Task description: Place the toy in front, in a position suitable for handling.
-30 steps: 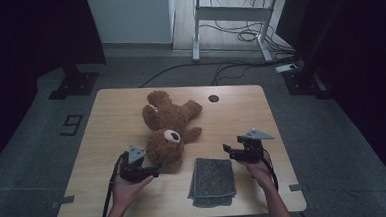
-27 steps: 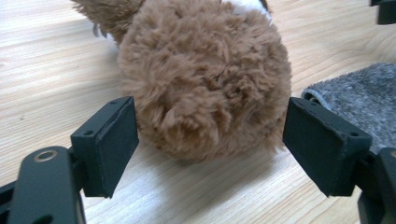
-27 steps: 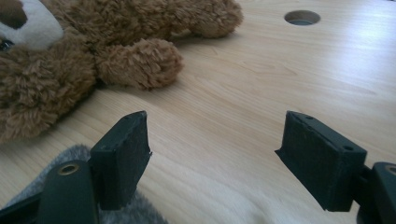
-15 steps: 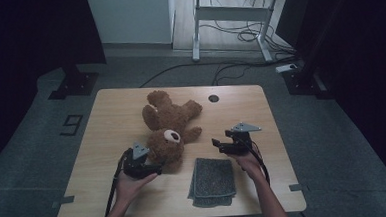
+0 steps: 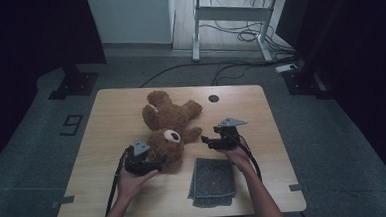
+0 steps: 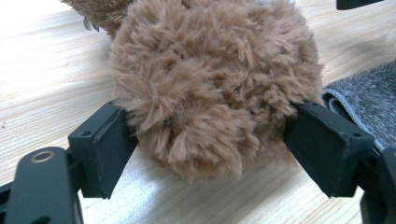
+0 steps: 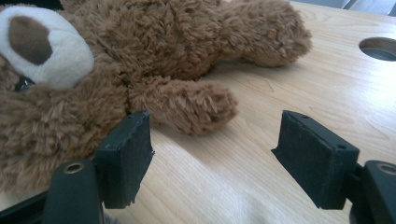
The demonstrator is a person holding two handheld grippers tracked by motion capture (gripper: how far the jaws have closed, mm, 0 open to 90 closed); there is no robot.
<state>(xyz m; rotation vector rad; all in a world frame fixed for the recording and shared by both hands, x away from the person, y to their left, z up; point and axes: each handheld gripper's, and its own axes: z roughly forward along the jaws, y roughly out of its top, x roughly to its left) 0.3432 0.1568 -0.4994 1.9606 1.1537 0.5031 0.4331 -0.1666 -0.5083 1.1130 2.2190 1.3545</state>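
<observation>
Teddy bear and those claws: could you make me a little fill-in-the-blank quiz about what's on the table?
1. The teddy bear lies on a ____ table.
2. The left claw has its jaws on either side of the bear's ____.
3. The folded grey cloth lies nearest the ____ claw.
4. The right claw is open and holds ____.

Missing words: wooden; head; right; nothing

In the left gripper view the teddy bear's head [image 6: 210, 88] runs past the top edge and covers the desk [image 6: 42, 60] behind it, and the grey cloth [image 6: 369, 102] is cut by the right edge. In the right gripper view the bear's [image 7: 140, 60] muzzle is clipped at the left edge, its upper body at the top. Whether the left gripper's [image 6: 208, 140] pads press the fur cannot be told.
</observation>
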